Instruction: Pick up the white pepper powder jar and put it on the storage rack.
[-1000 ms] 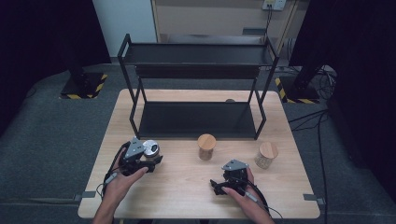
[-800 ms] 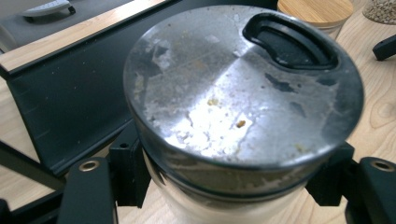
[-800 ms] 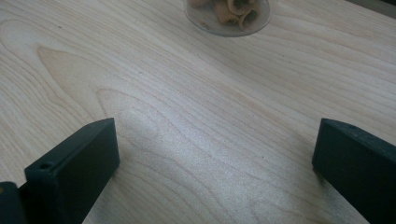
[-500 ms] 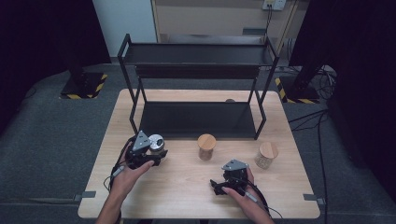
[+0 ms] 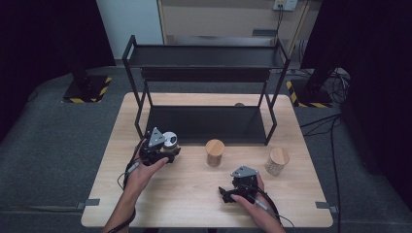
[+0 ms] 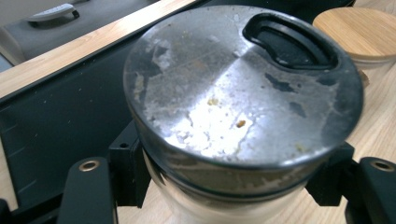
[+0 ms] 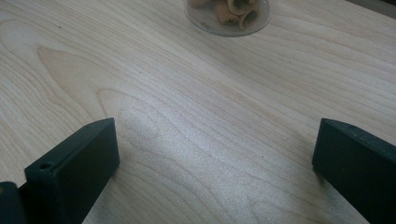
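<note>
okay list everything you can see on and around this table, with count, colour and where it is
Metal-lidded jar: one, silver lid with black insert, clear body, clamped in the left gripper at the rack's front left.
Wooden-lidded jars: two, clear with tan lids; one mid-table before the rack, one at front right.
Rack: one, black, two shelves, on the table's far half.
Table: one, light wood.
Striped floor bases: two, yellow-black, behind the table's far corners.
Left gripper: black, shut on the jar.
Right gripper: black, jaws wide apart over bare wood.
</note>
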### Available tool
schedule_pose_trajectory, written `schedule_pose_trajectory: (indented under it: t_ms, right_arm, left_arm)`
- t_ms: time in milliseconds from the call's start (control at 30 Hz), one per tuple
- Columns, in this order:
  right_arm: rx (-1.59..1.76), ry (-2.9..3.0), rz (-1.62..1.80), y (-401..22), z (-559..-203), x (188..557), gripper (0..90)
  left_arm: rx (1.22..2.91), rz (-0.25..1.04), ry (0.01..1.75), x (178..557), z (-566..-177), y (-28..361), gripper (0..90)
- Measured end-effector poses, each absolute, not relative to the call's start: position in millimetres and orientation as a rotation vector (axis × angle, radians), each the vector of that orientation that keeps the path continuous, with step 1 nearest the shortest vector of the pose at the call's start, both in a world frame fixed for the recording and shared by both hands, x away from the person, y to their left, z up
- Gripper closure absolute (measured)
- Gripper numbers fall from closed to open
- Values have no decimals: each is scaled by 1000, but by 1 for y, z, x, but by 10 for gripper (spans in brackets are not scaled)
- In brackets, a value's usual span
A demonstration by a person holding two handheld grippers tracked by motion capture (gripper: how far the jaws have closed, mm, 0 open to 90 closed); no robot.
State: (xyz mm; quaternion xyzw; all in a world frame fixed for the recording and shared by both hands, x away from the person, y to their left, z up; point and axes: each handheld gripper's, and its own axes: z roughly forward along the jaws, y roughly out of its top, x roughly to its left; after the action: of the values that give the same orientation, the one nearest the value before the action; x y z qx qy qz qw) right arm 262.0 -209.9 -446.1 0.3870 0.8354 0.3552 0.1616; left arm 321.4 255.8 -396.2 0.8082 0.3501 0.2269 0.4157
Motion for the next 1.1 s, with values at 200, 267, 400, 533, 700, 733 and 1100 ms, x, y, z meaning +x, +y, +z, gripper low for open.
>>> schedule_pose_trajectory:
  t_ms: [200,267,400,533,700,733,1100]
  right_arm:
    - [1105,2385,1014,-210,-446,262,7]
    - [1105,2384,1014,-210,-446,262,7]
    - [1105,2385,1014,-210,-446,262,7]
    - [1105,2385,1014,-210,-446,262,7]
    - [1105,2384,1014,-210,-446,262,7]
    - [1105,2385,1014,-210,-446,262,7]
    - [1105,2385,1014,-210,-446,262,7]
  left_arm:
    - [2040,579,877,334,-392,249,291]
    - [2039,578,876,339,-391,248,291]
    - [2036,581,885,350,-390,244,291]
    - [2036,585,890,357,-390,244,291]
    - [2028,586,914,366,-391,243,291]
    - [2031,588,915,368,-391,242,291]
    - [2022,611,931,386,-389,233,291]
